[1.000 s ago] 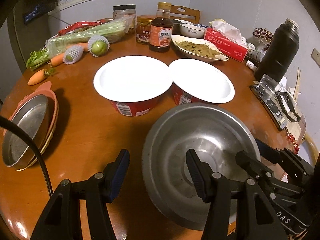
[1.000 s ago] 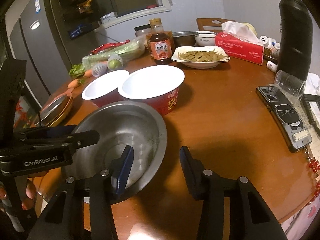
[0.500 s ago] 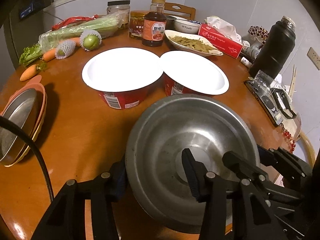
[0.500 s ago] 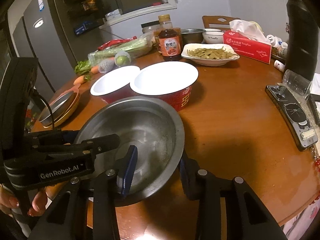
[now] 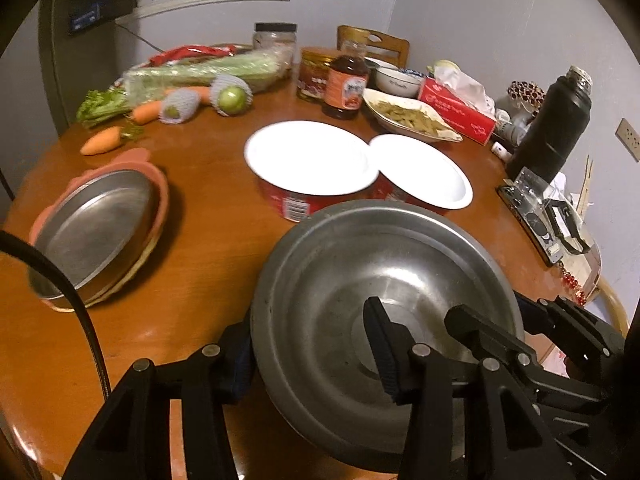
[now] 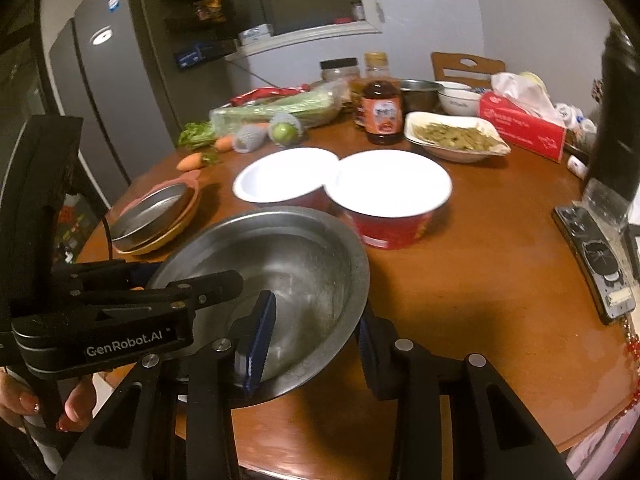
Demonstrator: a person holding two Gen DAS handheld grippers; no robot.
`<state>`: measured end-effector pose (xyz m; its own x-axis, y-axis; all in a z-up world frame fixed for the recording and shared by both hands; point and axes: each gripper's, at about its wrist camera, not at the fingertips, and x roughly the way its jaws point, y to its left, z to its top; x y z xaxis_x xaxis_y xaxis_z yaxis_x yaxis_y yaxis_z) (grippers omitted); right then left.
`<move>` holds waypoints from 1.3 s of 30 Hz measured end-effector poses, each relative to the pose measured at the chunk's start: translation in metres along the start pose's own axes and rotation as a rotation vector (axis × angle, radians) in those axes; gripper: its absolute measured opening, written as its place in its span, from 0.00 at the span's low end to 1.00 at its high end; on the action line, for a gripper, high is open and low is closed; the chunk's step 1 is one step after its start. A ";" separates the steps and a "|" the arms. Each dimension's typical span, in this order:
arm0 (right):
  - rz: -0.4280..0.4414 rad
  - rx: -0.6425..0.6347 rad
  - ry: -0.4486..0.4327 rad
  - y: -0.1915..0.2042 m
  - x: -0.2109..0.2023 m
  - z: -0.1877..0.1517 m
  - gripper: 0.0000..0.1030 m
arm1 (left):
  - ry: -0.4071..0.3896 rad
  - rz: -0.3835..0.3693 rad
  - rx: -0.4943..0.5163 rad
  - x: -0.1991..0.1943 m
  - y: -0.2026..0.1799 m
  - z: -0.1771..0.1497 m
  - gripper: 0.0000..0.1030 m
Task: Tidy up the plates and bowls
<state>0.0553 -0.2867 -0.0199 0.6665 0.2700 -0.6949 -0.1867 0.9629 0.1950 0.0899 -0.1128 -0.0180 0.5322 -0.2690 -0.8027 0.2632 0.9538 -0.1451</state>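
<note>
A large steel bowl [image 5: 384,280] [image 6: 288,264] hangs just above the near part of the round wooden table [image 5: 200,280], tilted a little. My left gripper [image 5: 310,356] is shut on its left rim, one finger inside and one outside. On the bowl's right rim my right gripper [image 6: 314,344] is shut the same way. Behind the bowl stand two red bowls with white insides [image 5: 308,160] [image 5: 420,172]. A steel plate lies on a pink plate stack [image 5: 92,224] [image 6: 156,216] at the left.
At the back lie celery and carrots [image 5: 200,72], a sauce bottle [image 5: 346,84], a white dish of green beans [image 5: 408,116] and a red tissue box [image 5: 456,112]. On the right stand a black flask [image 5: 556,120] and a flat scale [image 6: 596,252]. A fridge [image 6: 108,112] stands left.
Both grippers closed onto the steel bowl's rim. Since then the bowl has travelled left with them, nearer the plate stack, and now overlaps the red bowls in view.
</note>
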 end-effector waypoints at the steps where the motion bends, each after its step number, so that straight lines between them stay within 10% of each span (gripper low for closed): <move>1: 0.003 -0.006 0.000 0.004 0.000 0.001 0.39 | -0.008 0.002 -0.006 -0.004 0.004 -0.001 0.48; 39: -0.004 -0.032 0.065 0.029 0.027 -0.014 0.40 | 0.020 0.018 -0.027 0.011 0.024 -0.019 0.48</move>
<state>0.0577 -0.2518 -0.0424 0.6194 0.2650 -0.7390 -0.2082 0.9631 0.1708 0.0865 -0.0902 -0.0411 0.5204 -0.2489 -0.8168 0.2318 0.9618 -0.1454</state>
